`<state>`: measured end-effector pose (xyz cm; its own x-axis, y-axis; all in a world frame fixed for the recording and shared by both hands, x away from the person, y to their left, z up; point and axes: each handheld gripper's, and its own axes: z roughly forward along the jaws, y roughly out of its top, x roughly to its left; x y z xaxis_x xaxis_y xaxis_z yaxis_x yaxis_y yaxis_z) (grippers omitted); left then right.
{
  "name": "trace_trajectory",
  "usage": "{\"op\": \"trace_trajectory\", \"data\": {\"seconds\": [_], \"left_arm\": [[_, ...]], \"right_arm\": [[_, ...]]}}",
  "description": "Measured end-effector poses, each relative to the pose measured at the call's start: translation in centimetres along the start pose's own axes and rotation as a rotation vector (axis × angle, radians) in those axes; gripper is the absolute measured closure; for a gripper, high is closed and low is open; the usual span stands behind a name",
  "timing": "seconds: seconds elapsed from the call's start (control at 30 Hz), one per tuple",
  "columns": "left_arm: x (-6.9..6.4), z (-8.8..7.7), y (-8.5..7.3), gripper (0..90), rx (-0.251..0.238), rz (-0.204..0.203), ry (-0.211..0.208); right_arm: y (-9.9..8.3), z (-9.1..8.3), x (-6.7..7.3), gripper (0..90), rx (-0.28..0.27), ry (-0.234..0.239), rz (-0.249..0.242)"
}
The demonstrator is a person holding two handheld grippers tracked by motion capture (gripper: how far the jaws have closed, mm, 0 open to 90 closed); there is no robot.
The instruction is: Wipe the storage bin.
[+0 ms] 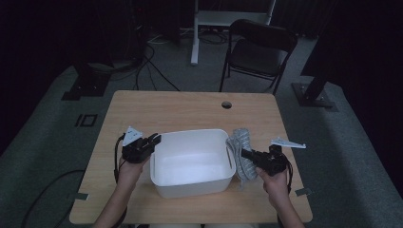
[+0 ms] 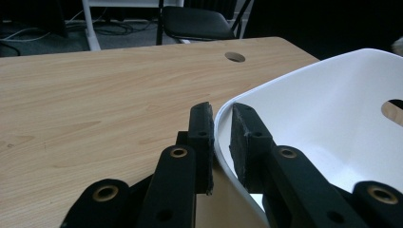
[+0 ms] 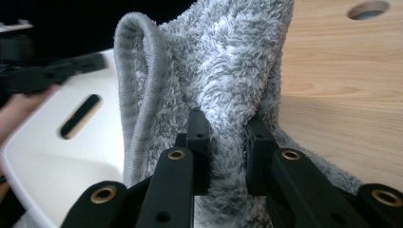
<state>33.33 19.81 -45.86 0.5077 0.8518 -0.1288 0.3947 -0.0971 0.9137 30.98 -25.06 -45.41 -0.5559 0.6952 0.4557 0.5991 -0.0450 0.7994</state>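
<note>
Wooden table (image 1: 142,109): left gripper (image 1: 154,139) jaws clamp white tub (image 1: 192,185) rim. Right gripper (image 1: 246,154) jaws pinch grey towel (image 1: 240,140) beside tub. Judged: towel lifted, not yet inside.

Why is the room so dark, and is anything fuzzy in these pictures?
High view: the floor and far room are dim, and only the table and white tub catch light. Left gripper view: the wood is evenly lit, and the left gripper looks a little soft up close. Right gripper view: the grey towel is sharp, while the person's hand at the edge is blurred.
</note>
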Motion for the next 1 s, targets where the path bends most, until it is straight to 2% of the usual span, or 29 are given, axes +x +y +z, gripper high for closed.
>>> {"op": "trace_trajectory", "data": {"seconds": [0.1, 0.13, 0.17, 0.3, 0.5, 0.67, 0.73, 0.83, 0.93, 1.0], "left_arm": [[0.0, 0.0, 0.0, 78.9, -0.001, 0.000, 0.001], [0.0, 0.0, 0.0, 78.9, -0.001, 0.000, 0.002], [0.0, 0.0, 0.0, 78.9, 0.000, 0.001, 0.003], [-0.1, 0.0, 0.0, 78.9, -0.001, -0.002, 0.007], [-0.2, 0.0, 0.0, 78.9, -0.003, -0.007, 0.013], [-0.2, 0.1, 0.0, 78.9, -0.003, -0.008, 0.015], [-0.3, 0.1, 0.0, 78.9, -0.003, -0.010, 0.020], [-0.3, 0.1, 0.0, 78.9, -0.004, -0.012, 0.018], [-0.3, 0.1, 0.0, 78.9, -0.005, -0.011, 0.021], [-0.3, 0.1, 0.0, 78.8, -0.006, -0.013, 0.024]], "right_arm": [[-0.3, -0.2, 0.6, 77.2, 0.002, 0.001, -0.021], [-0.9, 0.3, 1.0, 77.2, 0.025, -0.016, -0.044], [-1.1, 0.6, 0.9, 77.2, 0.032, -0.013, -0.039], [-1.8, 1.6, 0.6, 77.2, 0.054, -0.008, -0.024], [-2.6, 3.7, -0.1, 77.4, 0.125, -0.054, -0.022], [-3.2, 4.8, -0.7, 77.6, 0.139, -0.058, -0.010], [-3.3, 5.2, -0.7, 77.7, 0.141, -0.080, -0.031], [-3.6, 5.9, -1.1, 77.8, 0.165, -0.100, -0.025], [-4.5, 7.2, -1.7, 77.9, 0.228, -0.145, -0.027], [-4.9, 7.8, -2.2, 77.8, 0.247, -0.148, -0.013]]}}
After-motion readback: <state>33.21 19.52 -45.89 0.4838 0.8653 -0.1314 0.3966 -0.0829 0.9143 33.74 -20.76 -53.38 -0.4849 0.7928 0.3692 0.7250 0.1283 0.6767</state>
